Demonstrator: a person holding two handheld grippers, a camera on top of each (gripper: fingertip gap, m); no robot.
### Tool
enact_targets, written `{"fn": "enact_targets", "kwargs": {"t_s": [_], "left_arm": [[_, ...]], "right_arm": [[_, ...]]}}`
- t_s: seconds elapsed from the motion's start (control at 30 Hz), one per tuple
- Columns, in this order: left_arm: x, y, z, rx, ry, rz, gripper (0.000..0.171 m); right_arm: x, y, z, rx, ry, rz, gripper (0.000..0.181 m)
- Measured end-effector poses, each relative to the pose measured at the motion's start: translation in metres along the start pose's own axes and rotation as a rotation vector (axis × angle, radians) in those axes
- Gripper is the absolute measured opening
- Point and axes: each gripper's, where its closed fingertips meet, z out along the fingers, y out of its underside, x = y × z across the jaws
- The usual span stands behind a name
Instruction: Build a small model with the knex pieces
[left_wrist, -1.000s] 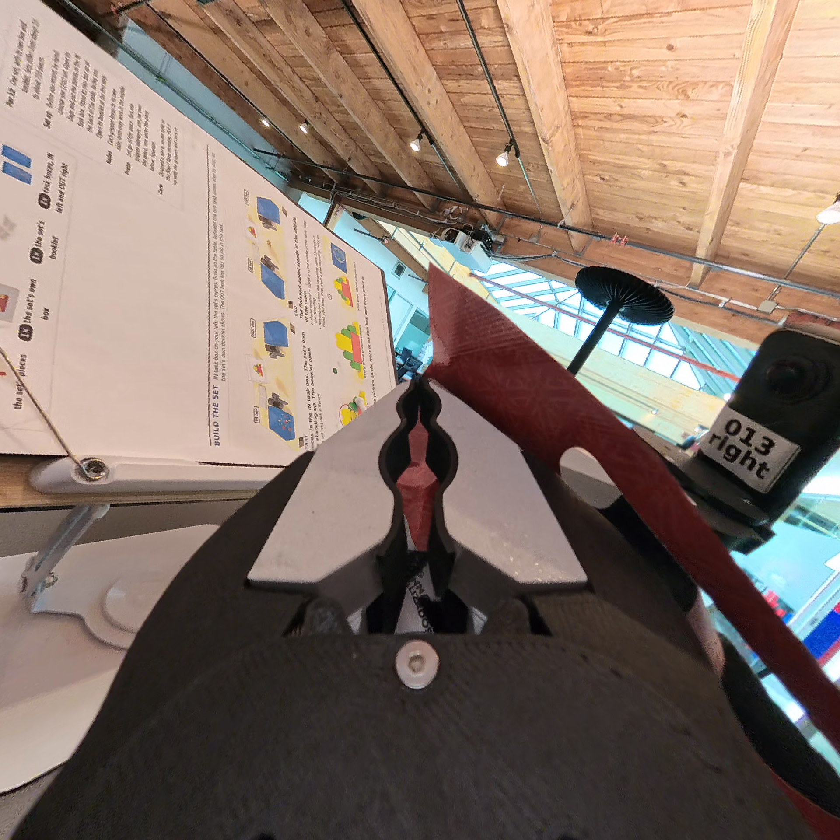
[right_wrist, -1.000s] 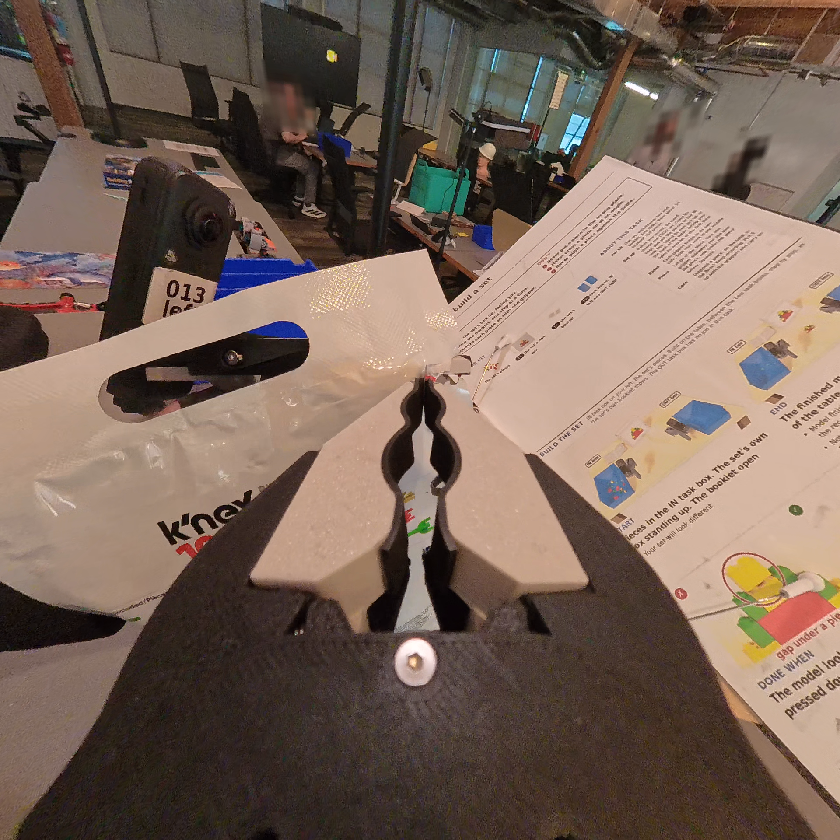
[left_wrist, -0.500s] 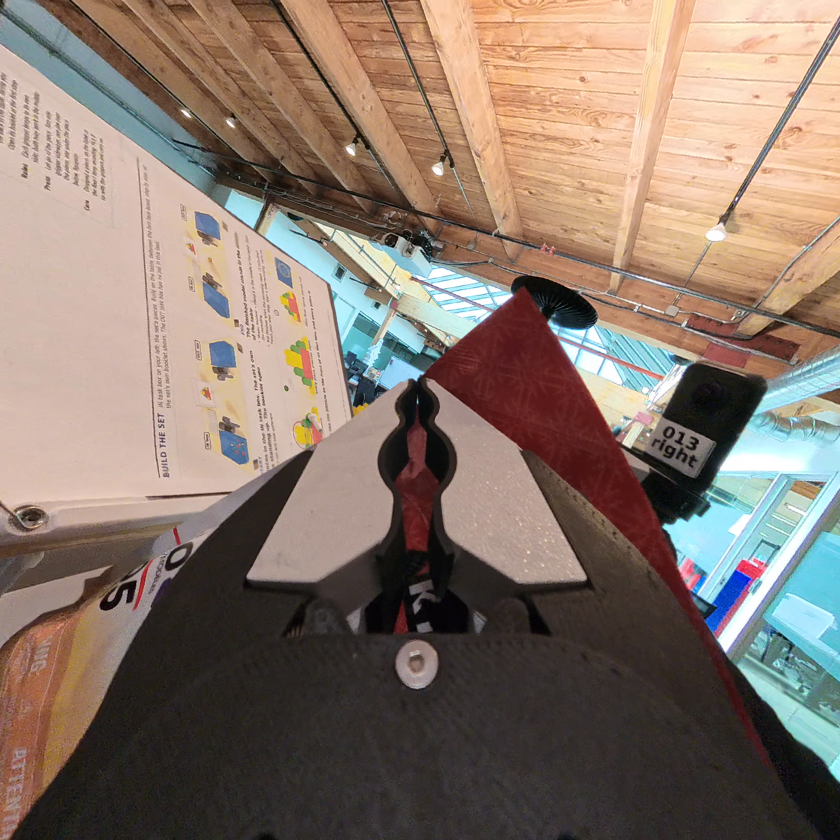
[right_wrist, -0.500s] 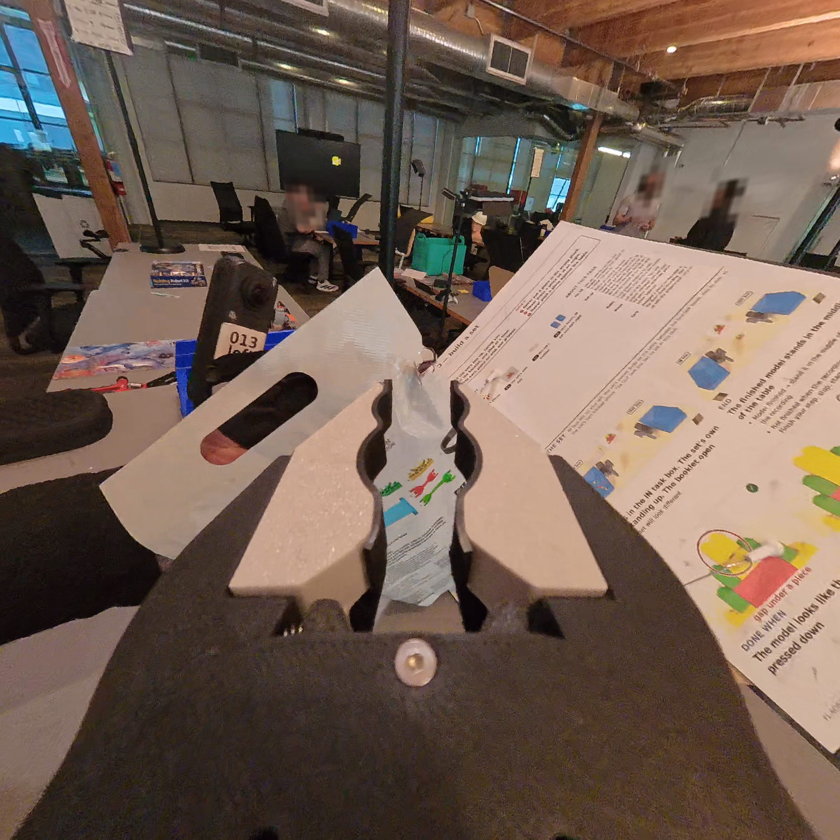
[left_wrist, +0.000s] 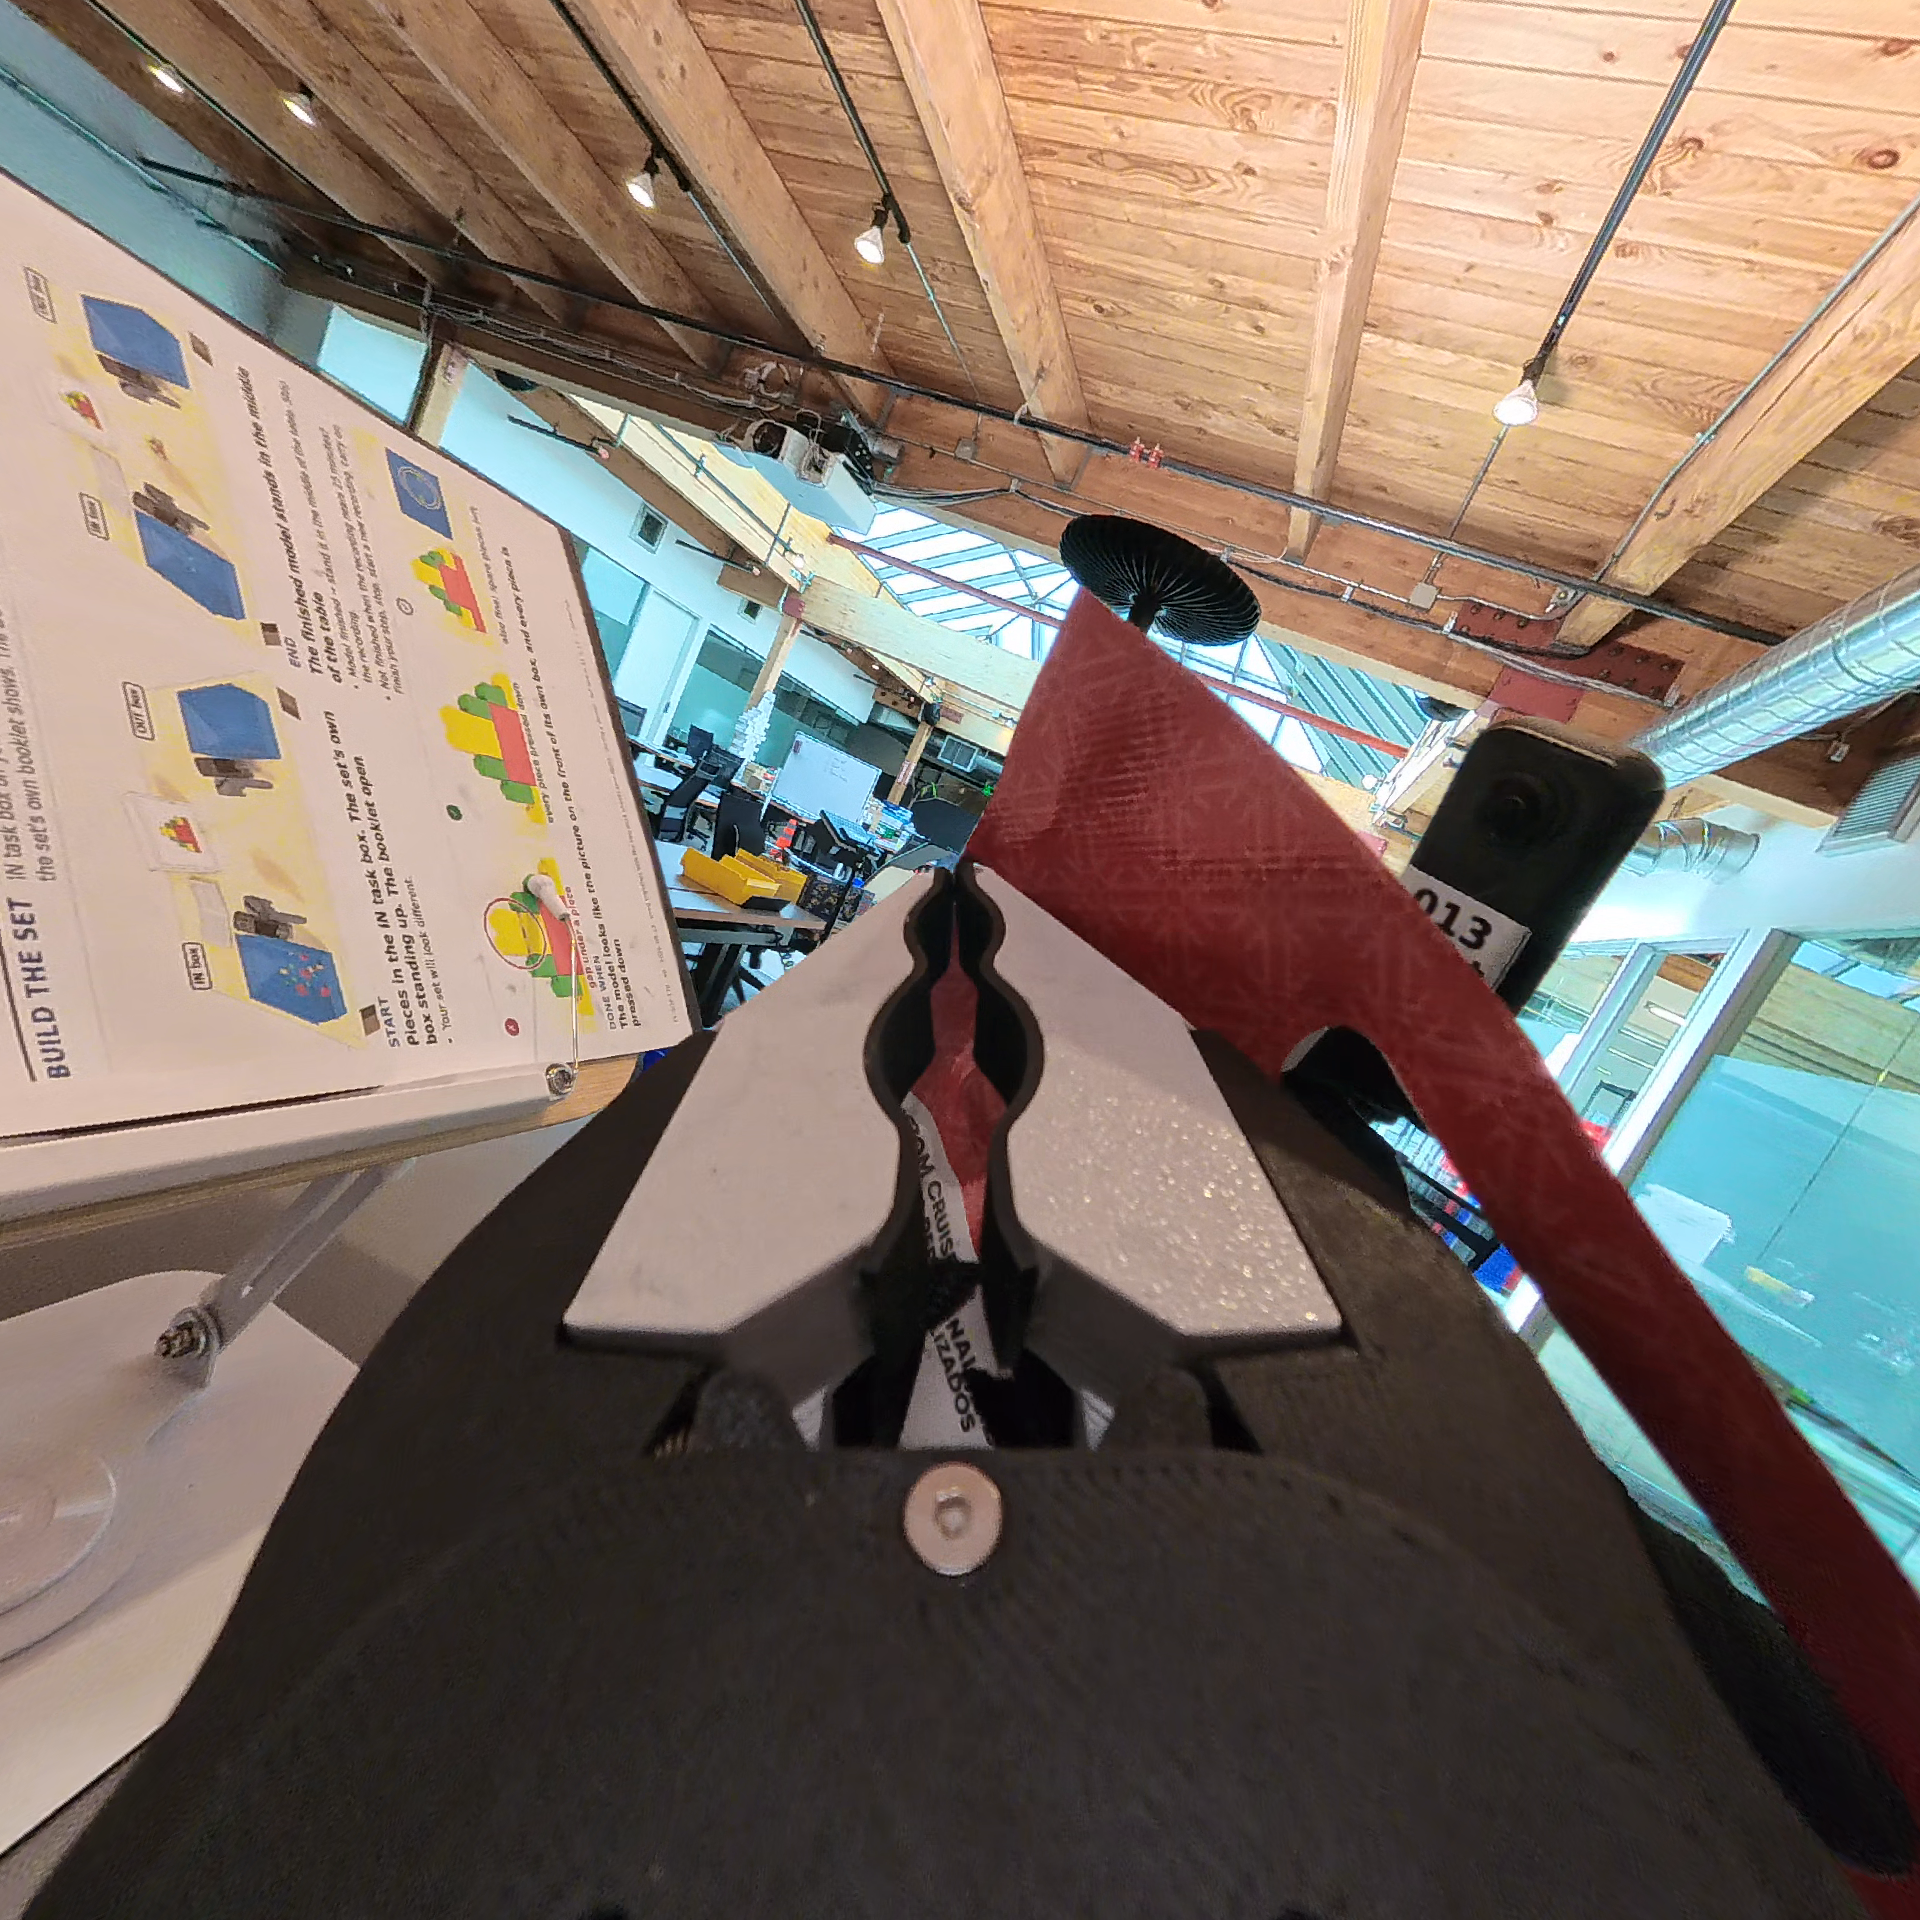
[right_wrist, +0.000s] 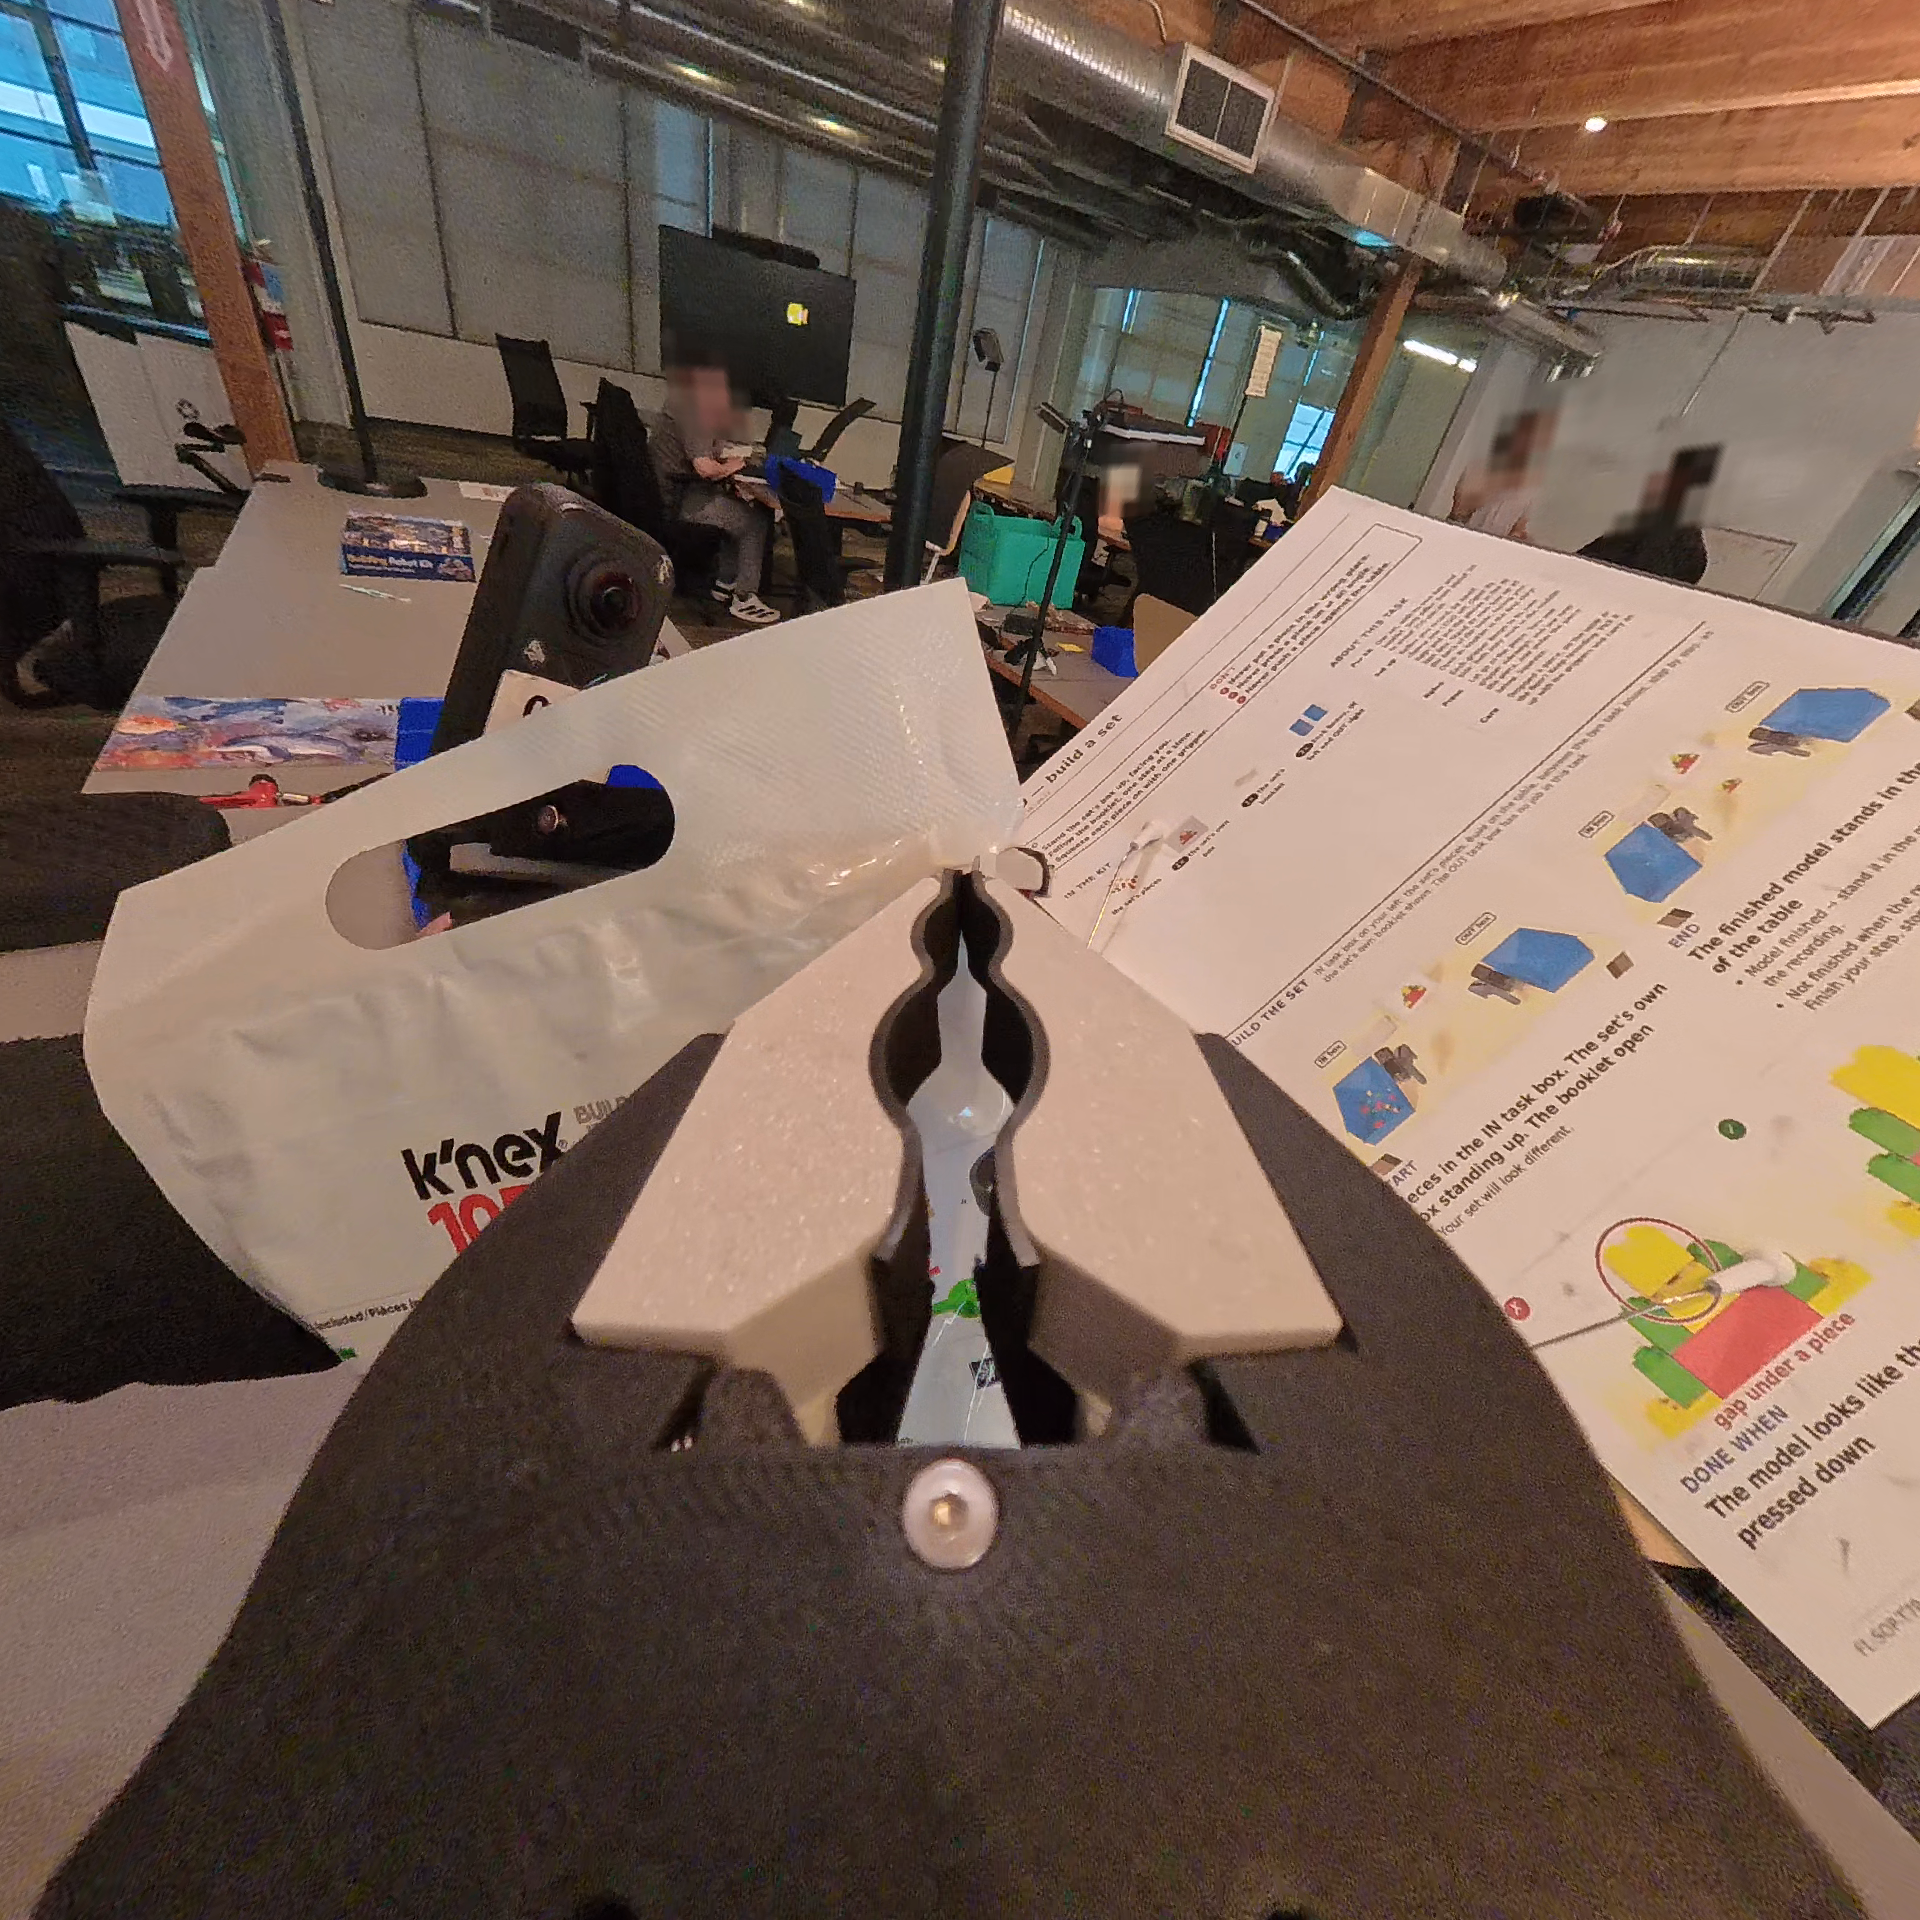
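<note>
Wooden ceiling beams overhead; both grippers pinch one crinkly plastic bag (right_wrist: 436, 1049): left gripper (left_wrist: 954, 883) clenched on its red face, right gripper (right_wrist: 964, 883) on its white top edge, beside a slanted instruction sheet (right_wrist: 1558, 935).

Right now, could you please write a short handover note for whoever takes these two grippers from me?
Left gripper: shut on the top edge of the plastic bag with a cut-out handle slot, its dark red face toward this camera.
Right gripper: shut on the same bag's top corner, its white printed face showing here.
The bag hangs between both grippers, held up off the grey table.
The illustrated white instruction sheet leans on its stand to the right of the right gripper.
Whether the bag is open cannot be told; no contents are visible outside it.
</note>
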Motion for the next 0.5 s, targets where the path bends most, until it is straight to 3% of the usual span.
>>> {"fn": "enact_targets", "kwargs": {"t_s": [0.1,0.43,0.5], "left_arm": [[0.004,0.001,0.002,0.003,0.002,0.006,0.0],[-0.007,-0.013,0.008,0.074,-0.178,0.039,0.0],[-0.035,-0.023,0.002,0.115,-0.281,-0.033,0.0]], "right_arm": [[-0.002,-0.001,-0.004,-0.011,0.001,-0.039,0.0],[-0.002,-0.006,0.005,-0.054,0.134,-0.082,0.0],[-0.048,-0.011,0.014,-0.029,-0.043,-0.122,0.0]]}}
